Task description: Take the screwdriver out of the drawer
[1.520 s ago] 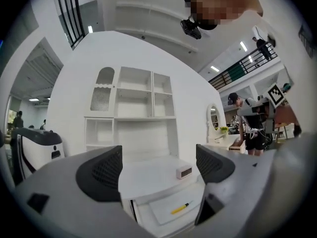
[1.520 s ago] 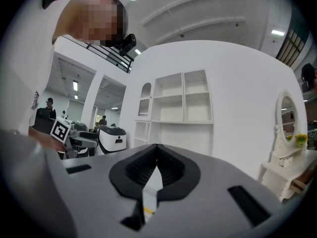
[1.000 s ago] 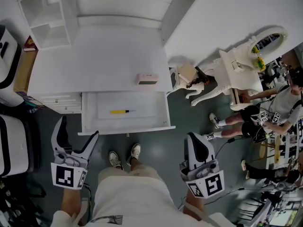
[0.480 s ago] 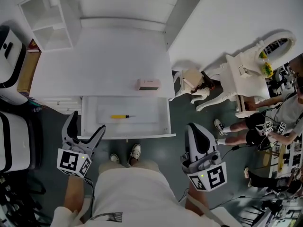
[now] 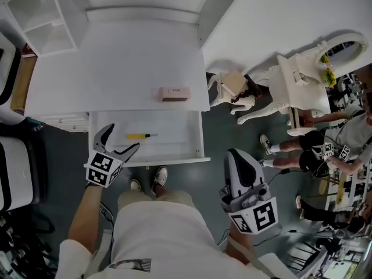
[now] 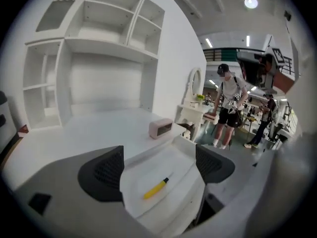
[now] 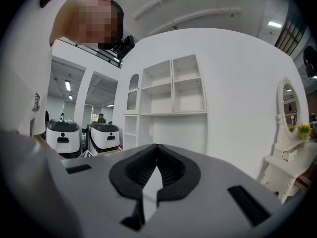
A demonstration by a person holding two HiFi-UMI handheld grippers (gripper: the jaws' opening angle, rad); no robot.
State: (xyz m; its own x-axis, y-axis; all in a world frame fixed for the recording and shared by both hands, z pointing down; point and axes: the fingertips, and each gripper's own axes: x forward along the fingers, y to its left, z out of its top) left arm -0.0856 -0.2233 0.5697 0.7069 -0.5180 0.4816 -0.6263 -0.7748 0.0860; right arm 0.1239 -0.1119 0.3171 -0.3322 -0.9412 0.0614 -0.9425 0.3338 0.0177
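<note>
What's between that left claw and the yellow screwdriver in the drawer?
Nothing: only bare drawer floor separates the left gripper from the screwdriver, clearest in the head view.

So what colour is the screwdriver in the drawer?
The screwdriver has a yellow handle with a black end, clearest in the left gripper view.

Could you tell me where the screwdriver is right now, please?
In the head view, the screwdriver lies in the open drawer, left of centre, just beyond the left gripper.
</note>
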